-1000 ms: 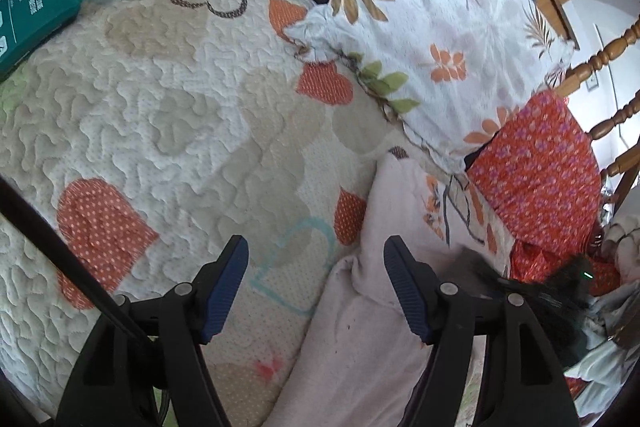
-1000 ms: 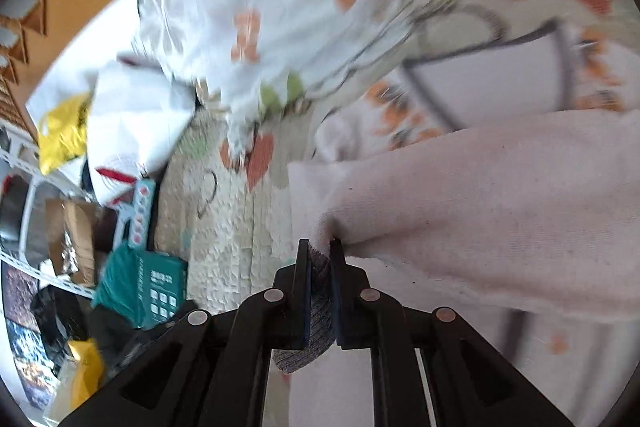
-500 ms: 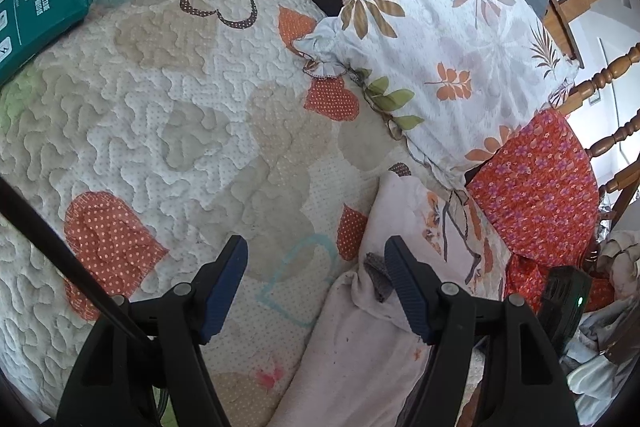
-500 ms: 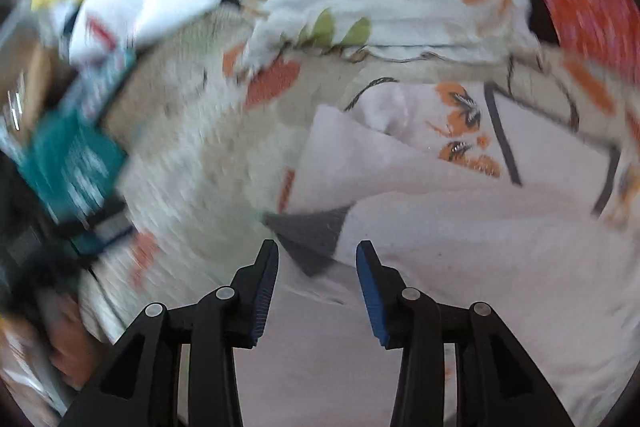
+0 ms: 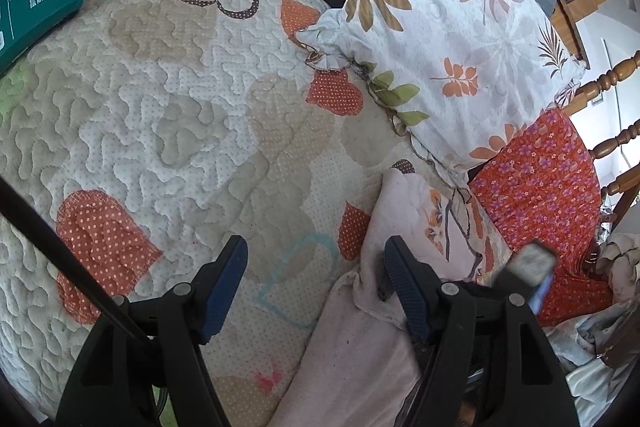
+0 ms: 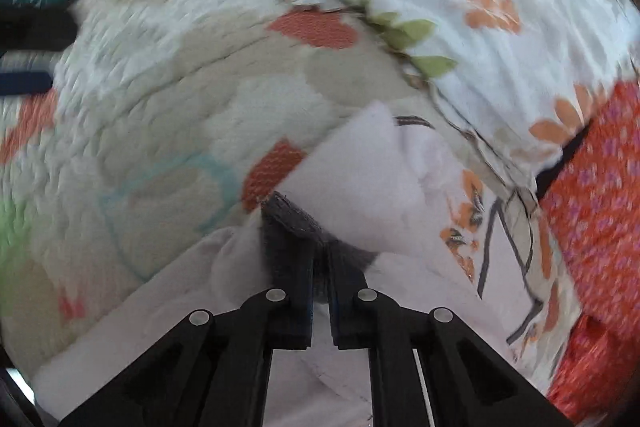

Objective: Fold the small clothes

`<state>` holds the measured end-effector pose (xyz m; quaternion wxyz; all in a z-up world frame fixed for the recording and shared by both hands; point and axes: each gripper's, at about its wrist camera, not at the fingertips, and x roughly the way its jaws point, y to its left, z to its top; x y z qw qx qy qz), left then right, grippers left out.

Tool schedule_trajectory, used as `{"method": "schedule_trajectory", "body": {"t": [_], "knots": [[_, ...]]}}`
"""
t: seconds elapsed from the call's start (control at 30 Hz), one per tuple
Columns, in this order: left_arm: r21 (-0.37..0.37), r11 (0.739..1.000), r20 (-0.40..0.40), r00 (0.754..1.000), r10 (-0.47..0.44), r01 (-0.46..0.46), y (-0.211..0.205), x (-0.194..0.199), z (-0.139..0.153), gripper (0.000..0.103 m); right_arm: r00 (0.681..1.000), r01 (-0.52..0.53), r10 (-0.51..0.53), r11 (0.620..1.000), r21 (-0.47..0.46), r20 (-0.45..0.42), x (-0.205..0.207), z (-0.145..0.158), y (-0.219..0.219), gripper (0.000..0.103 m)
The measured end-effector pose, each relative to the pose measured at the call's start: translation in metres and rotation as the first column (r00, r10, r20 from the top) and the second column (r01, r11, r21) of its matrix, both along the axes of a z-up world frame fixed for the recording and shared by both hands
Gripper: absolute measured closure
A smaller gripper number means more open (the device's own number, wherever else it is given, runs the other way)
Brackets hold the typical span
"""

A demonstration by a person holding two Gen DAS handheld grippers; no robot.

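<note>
Partly blurred, the right tongs [image 6: 319, 267] clamp the grey cuff [image 6: 289, 219] of the pink garment [image 5: 360, 347] on the quilted bed [image 5: 168, 115], while the left tongs [image 5: 314, 267] gape beside it.

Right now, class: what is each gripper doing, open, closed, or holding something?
Left gripper: open, holding nothing, above the quilt.
Right gripper: closed on the grey edge of the pink garment.

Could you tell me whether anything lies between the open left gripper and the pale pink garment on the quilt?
Nothing visible does. The left gripper is open over the quilt, and the pink garment lies right beside it, partly behind one of the fingers. The right gripper is already shut on its grey edge.
</note>
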<state>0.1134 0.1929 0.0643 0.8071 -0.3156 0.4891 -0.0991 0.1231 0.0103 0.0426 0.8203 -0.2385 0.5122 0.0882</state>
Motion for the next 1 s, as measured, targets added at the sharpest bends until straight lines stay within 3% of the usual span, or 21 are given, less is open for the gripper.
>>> {"method": "schedule_trajectory", "body": {"t": [0.07,0.1,0.13,0.17,0.23,0.27,0.3,0.37,0.43,0.57,0.63,0.77,0.83,1.0], "knots": [[-0.013,1.000,-0.004,1.000,0.002,-0.002,0.001,0.000,0.000,0.033,0.993,0.095,-0.100,0.992,0.082,0.066,0.007,0.027,-0.023,0.097],[-0.023,1.000,-0.005,1.000,0.004,-0.004,0.002,0.001,0.000,0.033,0.966,0.193,-0.214,0.970,0.145,0.145,0.010,0.050,-0.045,0.097],[-0.029,1.000,-0.006,1.000,0.008,-0.008,0.003,0.001,0.000,0.033,0.928,0.272,-0.313,0.940,0.207,0.204,0.010,0.070,-0.064,0.097],[-0.034,0.999,-0.006,1.000,0.013,-0.013,0.004,0.001,0.001,0.033,0.857,0.369,-0.449,0.877,0.308,0.253,0.006,0.093,-0.092,0.096],[-0.035,0.999,-0.004,1.000,0.021,-0.021,0.004,0.001,0.001,0.033,0.775,0.459,-0.583,0.785,0.417,0.246,0.002,0.110,-0.123,0.096],[-0.032,0.999,-0.007,1.000,0.025,-0.025,0.004,0.002,0.000,0.033,0.776,0.471,-0.591,0.774,0.423,0.219,0.004,0.108,-0.127,0.096],[-0.031,0.999,-0.011,1.000,0.027,-0.028,0.004,0.002,0.000,0.033,0.796,0.465,-0.572,0.789,0.402,0.201,0.007,0.103,-0.124,0.096],[-0.032,0.999,-0.020,0.999,0.025,-0.025,0.003,0.002,-0.003,0.033,0.863,0.411,-0.480,0.848,0.335,0.159,0.011,0.081,-0.103,0.096],[-0.029,0.999,-0.021,1.000,0.020,-0.021,0.003,0.001,-0.003,0.033,0.914,0.341,-0.392,0.882,0.325,0.103,0.012,0.057,-0.078,0.096],[-0.013,1.000,-0.013,1.000,0.019,-0.019,0.004,0.000,-0.002,0.033,0.961,0.266,-0.275,0.888,0.375,-0.033,0.019,0.017,-0.038,0.092],[-0.005,1.000,-0.007,1.000,0.013,-0.013,0.002,0.000,-0.001,0.032,0.972,0.236,-0.218,0.886,0.400,-0.091,0.024,0.003,-0.023,0.092],[0.069,0.997,0.020,1.000,-0.018,0.017,-0.007,-0.001,0.004,0.032,0.980,0.199,-0.173,0.881,0.429,-0.101,0.007,0.004,-0.011,0.074],[0.105,0.994,0.031,0.999,-0.039,0.035,-0.013,-0.003,0.006,0.032,0.979,0.205,-0.187,0.877,0.436,-0.083,-0.003,0.013,-0.024,0.065],[0.152,0.983,0.027,0.993,-0.111,0.106,-0.033,-0.007,0.000,0.032,0.942,0.332,-0.319,0.829,0.449,-0.107,-0.043,0.036,-0.109,0.062]]}}
